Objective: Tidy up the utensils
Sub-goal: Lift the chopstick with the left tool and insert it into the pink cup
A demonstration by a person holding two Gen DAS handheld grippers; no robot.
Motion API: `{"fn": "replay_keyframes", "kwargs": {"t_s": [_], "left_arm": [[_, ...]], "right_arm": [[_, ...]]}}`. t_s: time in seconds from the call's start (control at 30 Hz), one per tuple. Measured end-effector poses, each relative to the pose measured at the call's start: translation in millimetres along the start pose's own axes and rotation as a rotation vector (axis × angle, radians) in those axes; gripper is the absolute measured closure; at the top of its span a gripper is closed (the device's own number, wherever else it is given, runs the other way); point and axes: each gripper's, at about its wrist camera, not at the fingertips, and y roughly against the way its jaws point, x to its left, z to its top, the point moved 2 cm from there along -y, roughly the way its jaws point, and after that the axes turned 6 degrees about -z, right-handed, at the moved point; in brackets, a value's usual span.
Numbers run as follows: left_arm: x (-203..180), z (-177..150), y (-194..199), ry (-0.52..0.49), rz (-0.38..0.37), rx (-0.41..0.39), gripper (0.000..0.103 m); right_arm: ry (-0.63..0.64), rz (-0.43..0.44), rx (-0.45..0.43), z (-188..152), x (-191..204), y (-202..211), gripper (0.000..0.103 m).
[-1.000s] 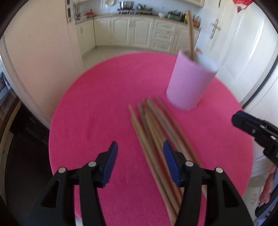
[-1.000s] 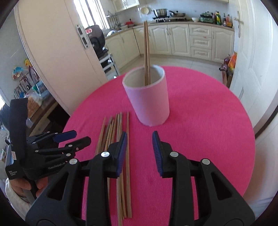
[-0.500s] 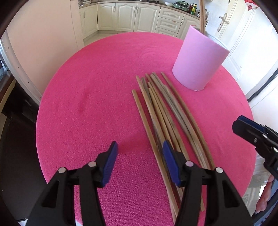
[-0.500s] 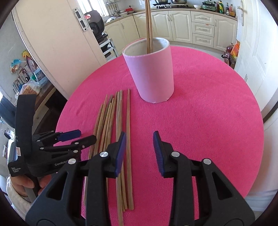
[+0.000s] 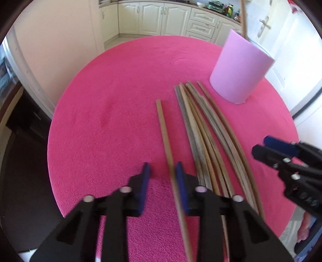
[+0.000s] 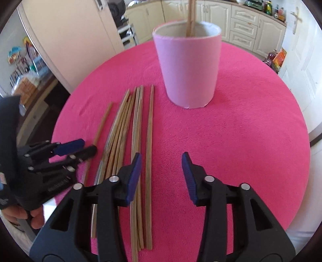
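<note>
Several wooden chopsticks [image 5: 209, 129] lie side by side on a round pink table [image 5: 112, 100]; they also show in the right wrist view [image 6: 136, 129]. A pink cup [image 5: 239, 66] stands behind them with chopsticks upright in it, also in the right wrist view [image 6: 189, 66]. One chopstick [image 5: 164, 129] lies apart at the left of the bundle. My left gripper [image 5: 162, 171] is partly closed around it, the stick against the right pad, the jaws still apart. My right gripper [image 6: 161, 161] is open and empty above the cloth, right of the rightmost chopstick [image 6: 150, 141].
The right gripper shows at the right edge of the left wrist view [image 5: 281, 157]; the left gripper and hand show at the left of the right wrist view [image 6: 60, 153]. Kitchen cabinets [image 5: 161, 18] stand behind the table. The table edge drops off at the left.
My left gripper has moved down and right onto the leftmost chopstick and narrowed around it. My right gripper has opened wider and come lower toward the bundle.
</note>
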Motion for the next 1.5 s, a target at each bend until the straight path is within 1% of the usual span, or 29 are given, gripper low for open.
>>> {"fn": "replay_keyframes", "kwargs": {"t_s": [0.03, 0.07, 0.13, 0.2, 0.27, 0.33, 0.37, 0.47, 0.6, 0.7, 0.8, 0.93, 1.0, 1.1, 1.2, 1.3, 1.33, 1.4, 1.5], "left_arm": [[2.4, 1.4, 0.0, 0.009, -0.004, 0.003, 0.09], [5.1, 1.0, 0.4, 0.02, -0.011, 0.004, 0.093], [8.0, 1.9, 0.3, 0.035, -0.025, 0.005, 0.094], [9.2, 3.0, 0.1, 0.041, -0.028, 0.005, 0.096], [10.7, 4.8, -0.8, 0.042, -0.028, 0.003, 0.096], [8.3, 6.4, -4.4, 0.046, -0.029, 0.001, 0.097], [8.4, 6.9, -4.1, 0.051, -0.032, -0.001, 0.098], [10.0, 5.4, -2.2, 0.059, -0.045, -0.009, 0.098], [6.7, 9.4, 3.3, 0.054, -0.057, -0.045, 0.098], [0.3, 14.5, 10.8, 0.042, -0.067, -0.079, 0.098], [-8.5, 19.6, 19.8, 0.019, -0.084, -0.113, 0.098], [-25.4, 27.1, 32.5, -0.026, -0.103, -0.164, 0.098], [-35.4, 31.1, 39.1, -0.05, -0.111, -0.195, 0.098], [-52.3, 36.3, 52.1, -0.097, -0.143, -0.255, 0.098], [-68.2, 45.6, 61.5, -0.131, -0.168, -0.309, 0.098], [-88.3, 57.7, 68.3, -0.164, -0.194, -0.367, 0.098], [-93.2, 61.6, 71.5, -0.171, -0.204, -0.389, 0.098], [-104.0, 70.3, 77.9, -0.191, -0.225, -0.448, 0.098], [-117.7, 83.5, 85.9, -0.21, -0.257, -0.541, 0.098]], "right_arm": [[0.01, -0.003, 0.014, 1.7, 2.6, -3.5, 0.068], [0.022, -0.014, 0.024, 3.7, 5.2, -6.5, 0.069], [0.033, -0.022, 0.032, 7.2, 9.2, -9.9, 0.07], [0.045, -0.04, 0.046, 11.3, 13.2, -14.1, 0.076], [0.061, -0.053, 0.067, 14.4, 17.4, -20.0, 0.079], [0.072, -0.059, 0.086, 14.6, 21.3, -26.3, 0.086], [0.081, -0.061, 0.096, 14.4, 23.6, -29.7, 0.091], [0.104, -0.09, 0.088, 12.7, 27.0, -30.2, 0.096], [0.08, -0.07, 0.065, 9.2, 19.1, -23.5, 0.097], [0.057, -0.049, 0.029, 6.7, 12.7, -13.4, 0.097], [0.041, -0.022, -0.01, 4.0, 6.3, 1.7, 0.097], [0.015, 0.02, -0.085, 4.5, -1.6, 27.1, 0.097], [0.0, 0.047, -0.117, 5.8, -5.3, 38.6, 0.097], [-0.021, 0.092, -0.184, 8.8, -11.6, 57.9, 0.097], [-0.048, 0.138, -0.257, 13.7, -21.1, 76.6, 0.097], [-0.072, 0.156, -0.335, 19.3, -30.3, 92.3, 0.097], [-0.089, 0.165, -0.375, 21.9, -35.0, 98.0, 0.097], [-0.116, 0.179, -0.436, 27.2, -41.9, 104.2, 0.097], [-0.192, 0.197, -0.543, 35.4, -59.0, 111.0, 0.097]]}}
